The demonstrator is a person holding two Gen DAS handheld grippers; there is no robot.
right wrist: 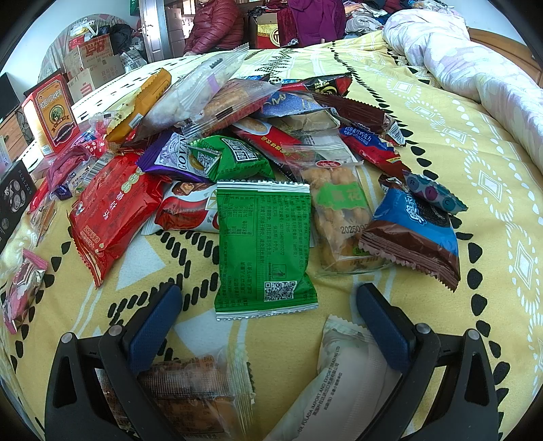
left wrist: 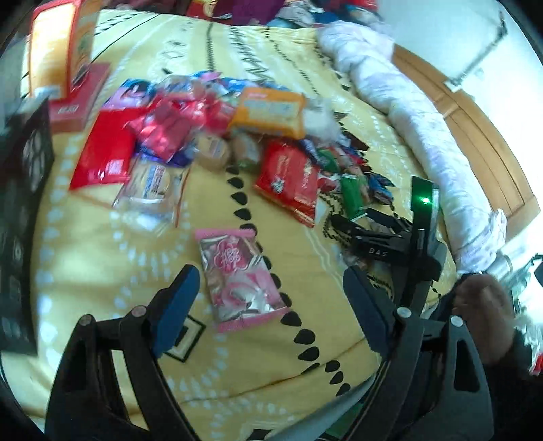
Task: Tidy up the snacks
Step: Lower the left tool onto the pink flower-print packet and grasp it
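Observation:
A heap of wrapped snacks (right wrist: 237, 129) lies on a yellow patterned bedspread (right wrist: 475, 190). My right gripper (right wrist: 269, 290) stands open just above the spread. The near end of a green packet (right wrist: 264, 244) lies between its blue pads without touching them. A clear packet of biscuits (right wrist: 200, 390) and a white packet (right wrist: 342, 380) lie under the gripper. In the blurred left wrist view my left gripper (left wrist: 271, 274) is open over a pink packet (left wrist: 237, 278), whose near half sits between the fingers, untouched. The right gripper (left wrist: 351, 218) shows there too, held by a hand (left wrist: 482, 305).
A red box (right wrist: 51, 112) and a black box (right wrist: 13, 200) stand at the left edge of the bed. A rolled pale quilt (right wrist: 475, 68) lies along the right side by a wooden headboard (left wrist: 475, 135). Cartons (right wrist: 91, 61) and a seated person (right wrist: 217, 27) are behind the bed.

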